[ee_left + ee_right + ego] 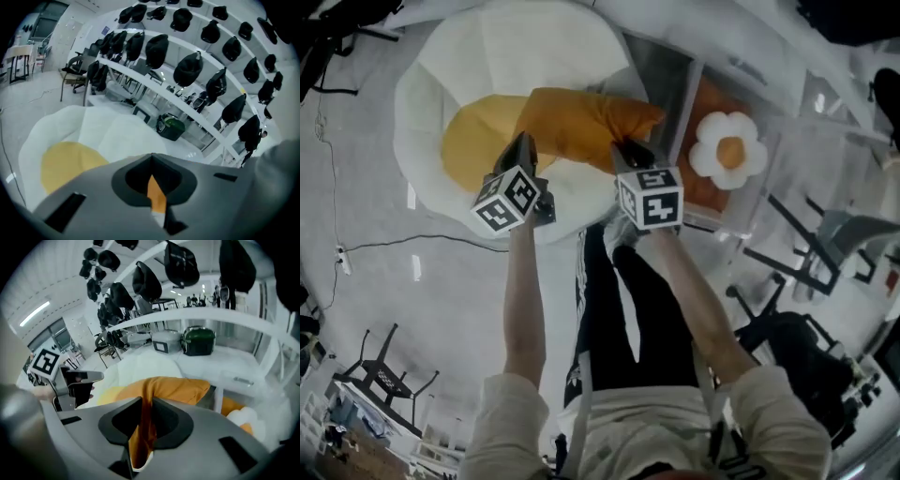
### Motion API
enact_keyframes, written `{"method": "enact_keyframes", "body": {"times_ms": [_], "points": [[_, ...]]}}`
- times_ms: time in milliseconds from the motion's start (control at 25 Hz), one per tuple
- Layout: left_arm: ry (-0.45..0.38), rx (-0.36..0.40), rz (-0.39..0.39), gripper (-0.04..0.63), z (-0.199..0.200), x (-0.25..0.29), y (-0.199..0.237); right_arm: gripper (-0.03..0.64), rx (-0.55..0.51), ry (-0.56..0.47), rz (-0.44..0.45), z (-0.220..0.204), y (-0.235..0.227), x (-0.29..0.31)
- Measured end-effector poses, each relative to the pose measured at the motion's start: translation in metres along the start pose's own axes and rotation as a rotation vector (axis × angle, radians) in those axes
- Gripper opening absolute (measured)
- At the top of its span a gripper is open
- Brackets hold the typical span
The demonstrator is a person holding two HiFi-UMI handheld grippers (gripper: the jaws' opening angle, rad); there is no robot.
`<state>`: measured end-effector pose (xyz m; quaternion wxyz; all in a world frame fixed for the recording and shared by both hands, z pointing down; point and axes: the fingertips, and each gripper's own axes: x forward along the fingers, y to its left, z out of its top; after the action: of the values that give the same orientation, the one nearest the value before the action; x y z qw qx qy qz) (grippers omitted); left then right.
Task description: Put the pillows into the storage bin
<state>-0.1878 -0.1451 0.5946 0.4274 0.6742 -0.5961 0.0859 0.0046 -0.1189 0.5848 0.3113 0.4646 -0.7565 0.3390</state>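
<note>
A plain orange fabric pillow [581, 127] hangs stretched between the left claw [521, 141] and the right claw [630, 148], each pinching one edge. Beneath it lies a large white fried-egg-shaped cushion [525, 56] with a yellow centre. Just right, a clear plastic storage bin [686, 122] holds a small white flower-shaped pillow [728, 150].

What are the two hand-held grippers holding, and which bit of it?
Both pinch the orange pillow by the fabric of its near edge: the left hand-held gripper at one end, the right hand-held gripper toward the other.
</note>
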Motion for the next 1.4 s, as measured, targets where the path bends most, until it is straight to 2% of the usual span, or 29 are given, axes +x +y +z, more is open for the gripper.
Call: {"method": "enact_keyframes", "body": {"times_ms": [80, 200, 360, 560, 800, 960, 1120, 1320, 1400], "points": [[-0.028, 0.045, -0.050, 0.003, 0.020, -0.002, -0.045, 0.046, -0.038, -0.065, -0.039, 0.018, -0.006, -0.032], [-0.007, 0.107, -0.141, 0.003, 0.025, 0.012, -0.104, 0.023, 0.015, -0.161, -0.118, 0.034, -0.039, -0.073], [0.085, 0.191, -0.230, 0.003, -0.014, 0.028, -0.169, 0.018, 0.143, -0.248, -0.178, 0.030, -0.095, -0.128], [0.157, 0.205, -0.317, 0.003, -0.058, 0.031, -0.233, 0.018, 0.222, -0.379, -0.225, 0.025, -0.140, -0.211], [0.243, 0.330, -0.412, 0.003, -0.100, 0.031, -0.307, 0.018, 0.364, -0.510, -0.360, -0.006, -0.209, -0.300], [0.260, 0.377, -0.447, 0.003, -0.120, 0.034, -0.346, 0.018, 0.459, -0.562, -0.415, -0.036, -0.252, -0.336], [0.273, 0.419, -0.470, 0.004, -0.135, 0.038, -0.375, 0.018, 0.512, -0.589, -0.436, -0.058, -0.273, -0.353], [0.287, 0.434, -0.469, 0.004, -0.148, 0.035, -0.384, 0.018, 0.543, -0.607, -0.395, -0.073, -0.283, -0.350], [0.290, 0.441, -0.462, 0.005, -0.153, 0.035, -0.382, 0.020, 0.574, -0.609, -0.359, -0.091, -0.292, -0.333]]}}
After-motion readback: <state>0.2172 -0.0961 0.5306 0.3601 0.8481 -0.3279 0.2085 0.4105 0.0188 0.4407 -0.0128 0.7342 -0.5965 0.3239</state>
